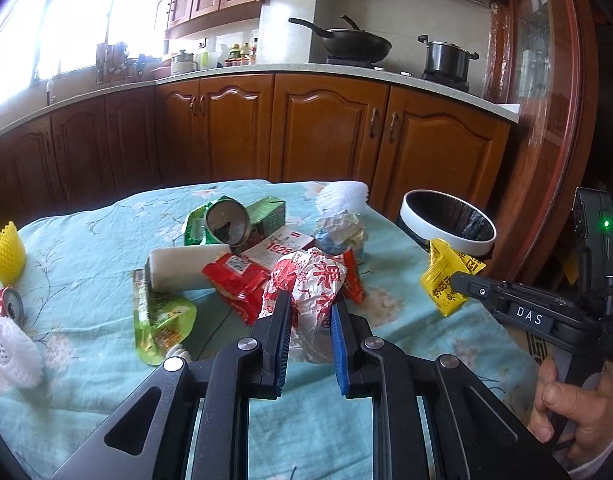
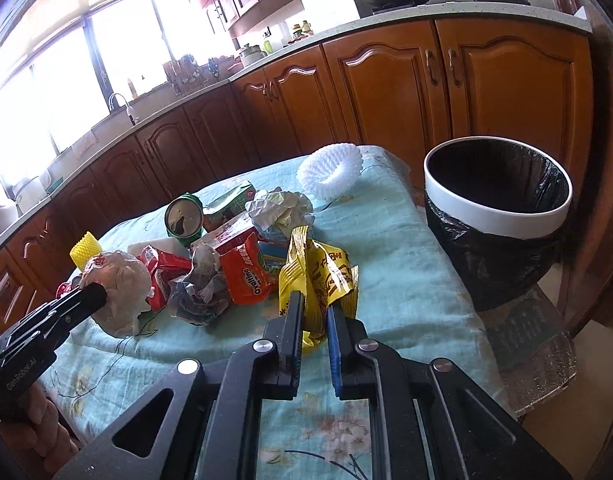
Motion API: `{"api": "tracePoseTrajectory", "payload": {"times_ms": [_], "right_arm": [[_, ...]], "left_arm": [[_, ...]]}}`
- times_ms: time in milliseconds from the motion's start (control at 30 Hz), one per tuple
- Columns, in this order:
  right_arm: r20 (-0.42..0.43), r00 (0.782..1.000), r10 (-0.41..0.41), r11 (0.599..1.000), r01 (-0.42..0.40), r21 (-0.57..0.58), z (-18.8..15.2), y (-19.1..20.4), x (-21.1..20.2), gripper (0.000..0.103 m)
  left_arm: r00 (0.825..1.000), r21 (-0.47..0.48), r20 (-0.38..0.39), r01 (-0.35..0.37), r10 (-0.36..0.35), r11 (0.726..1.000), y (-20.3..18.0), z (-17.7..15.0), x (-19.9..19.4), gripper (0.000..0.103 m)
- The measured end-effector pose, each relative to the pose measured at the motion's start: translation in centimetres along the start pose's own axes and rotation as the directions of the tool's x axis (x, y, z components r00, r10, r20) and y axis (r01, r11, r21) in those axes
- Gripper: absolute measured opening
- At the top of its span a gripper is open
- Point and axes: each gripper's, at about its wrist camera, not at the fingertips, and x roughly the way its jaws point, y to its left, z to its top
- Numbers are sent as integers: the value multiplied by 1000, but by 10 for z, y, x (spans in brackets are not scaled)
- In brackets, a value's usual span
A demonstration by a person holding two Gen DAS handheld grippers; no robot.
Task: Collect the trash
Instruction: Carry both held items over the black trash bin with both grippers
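My left gripper [image 1: 311,300] is shut on a crumpled white-and-red plastic bag [image 1: 310,280], lifted a little above the table; in the right wrist view the same bag [image 2: 118,284] bulges past the left gripper's tip. My right gripper [image 2: 315,300] is shut on a yellow snack wrapper [image 2: 322,276], seen from the left as the yellow wrapper [image 1: 446,276] held near the bin. A pile of trash lies mid-table: a green can [image 1: 226,220], a red packet [image 1: 238,280], an orange packet [image 2: 246,272]. The white-rimmed bin [image 2: 498,216] with a black liner stands off the table's right edge.
The table wears a light blue floral cloth [image 2: 406,280]. White foam nets [image 2: 330,168] [image 1: 18,352], a yellow foam net [image 1: 6,254], a red can [image 1: 6,308] and a green pouch [image 1: 162,320] lie around. Wooden kitchen cabinets [image 1: 318,128] stand behind. A hand [image 1: 578,412] grips the right tool.
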Motion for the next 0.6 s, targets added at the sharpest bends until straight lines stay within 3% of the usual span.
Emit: {"api": "tracePoseTrajectory", "payload": {"times_ms": [233,600], "right_arm": [[16,1000,-20,999,19,49,5,-25,-11,11],[47,995,-92,990,86,110,31,-77,-19,11]], "left_arm": [[995,-6,-75,72,-72,997,-9,12,32,17],[982,66,-116,159,-151,985,-48,57,89,17]]}}
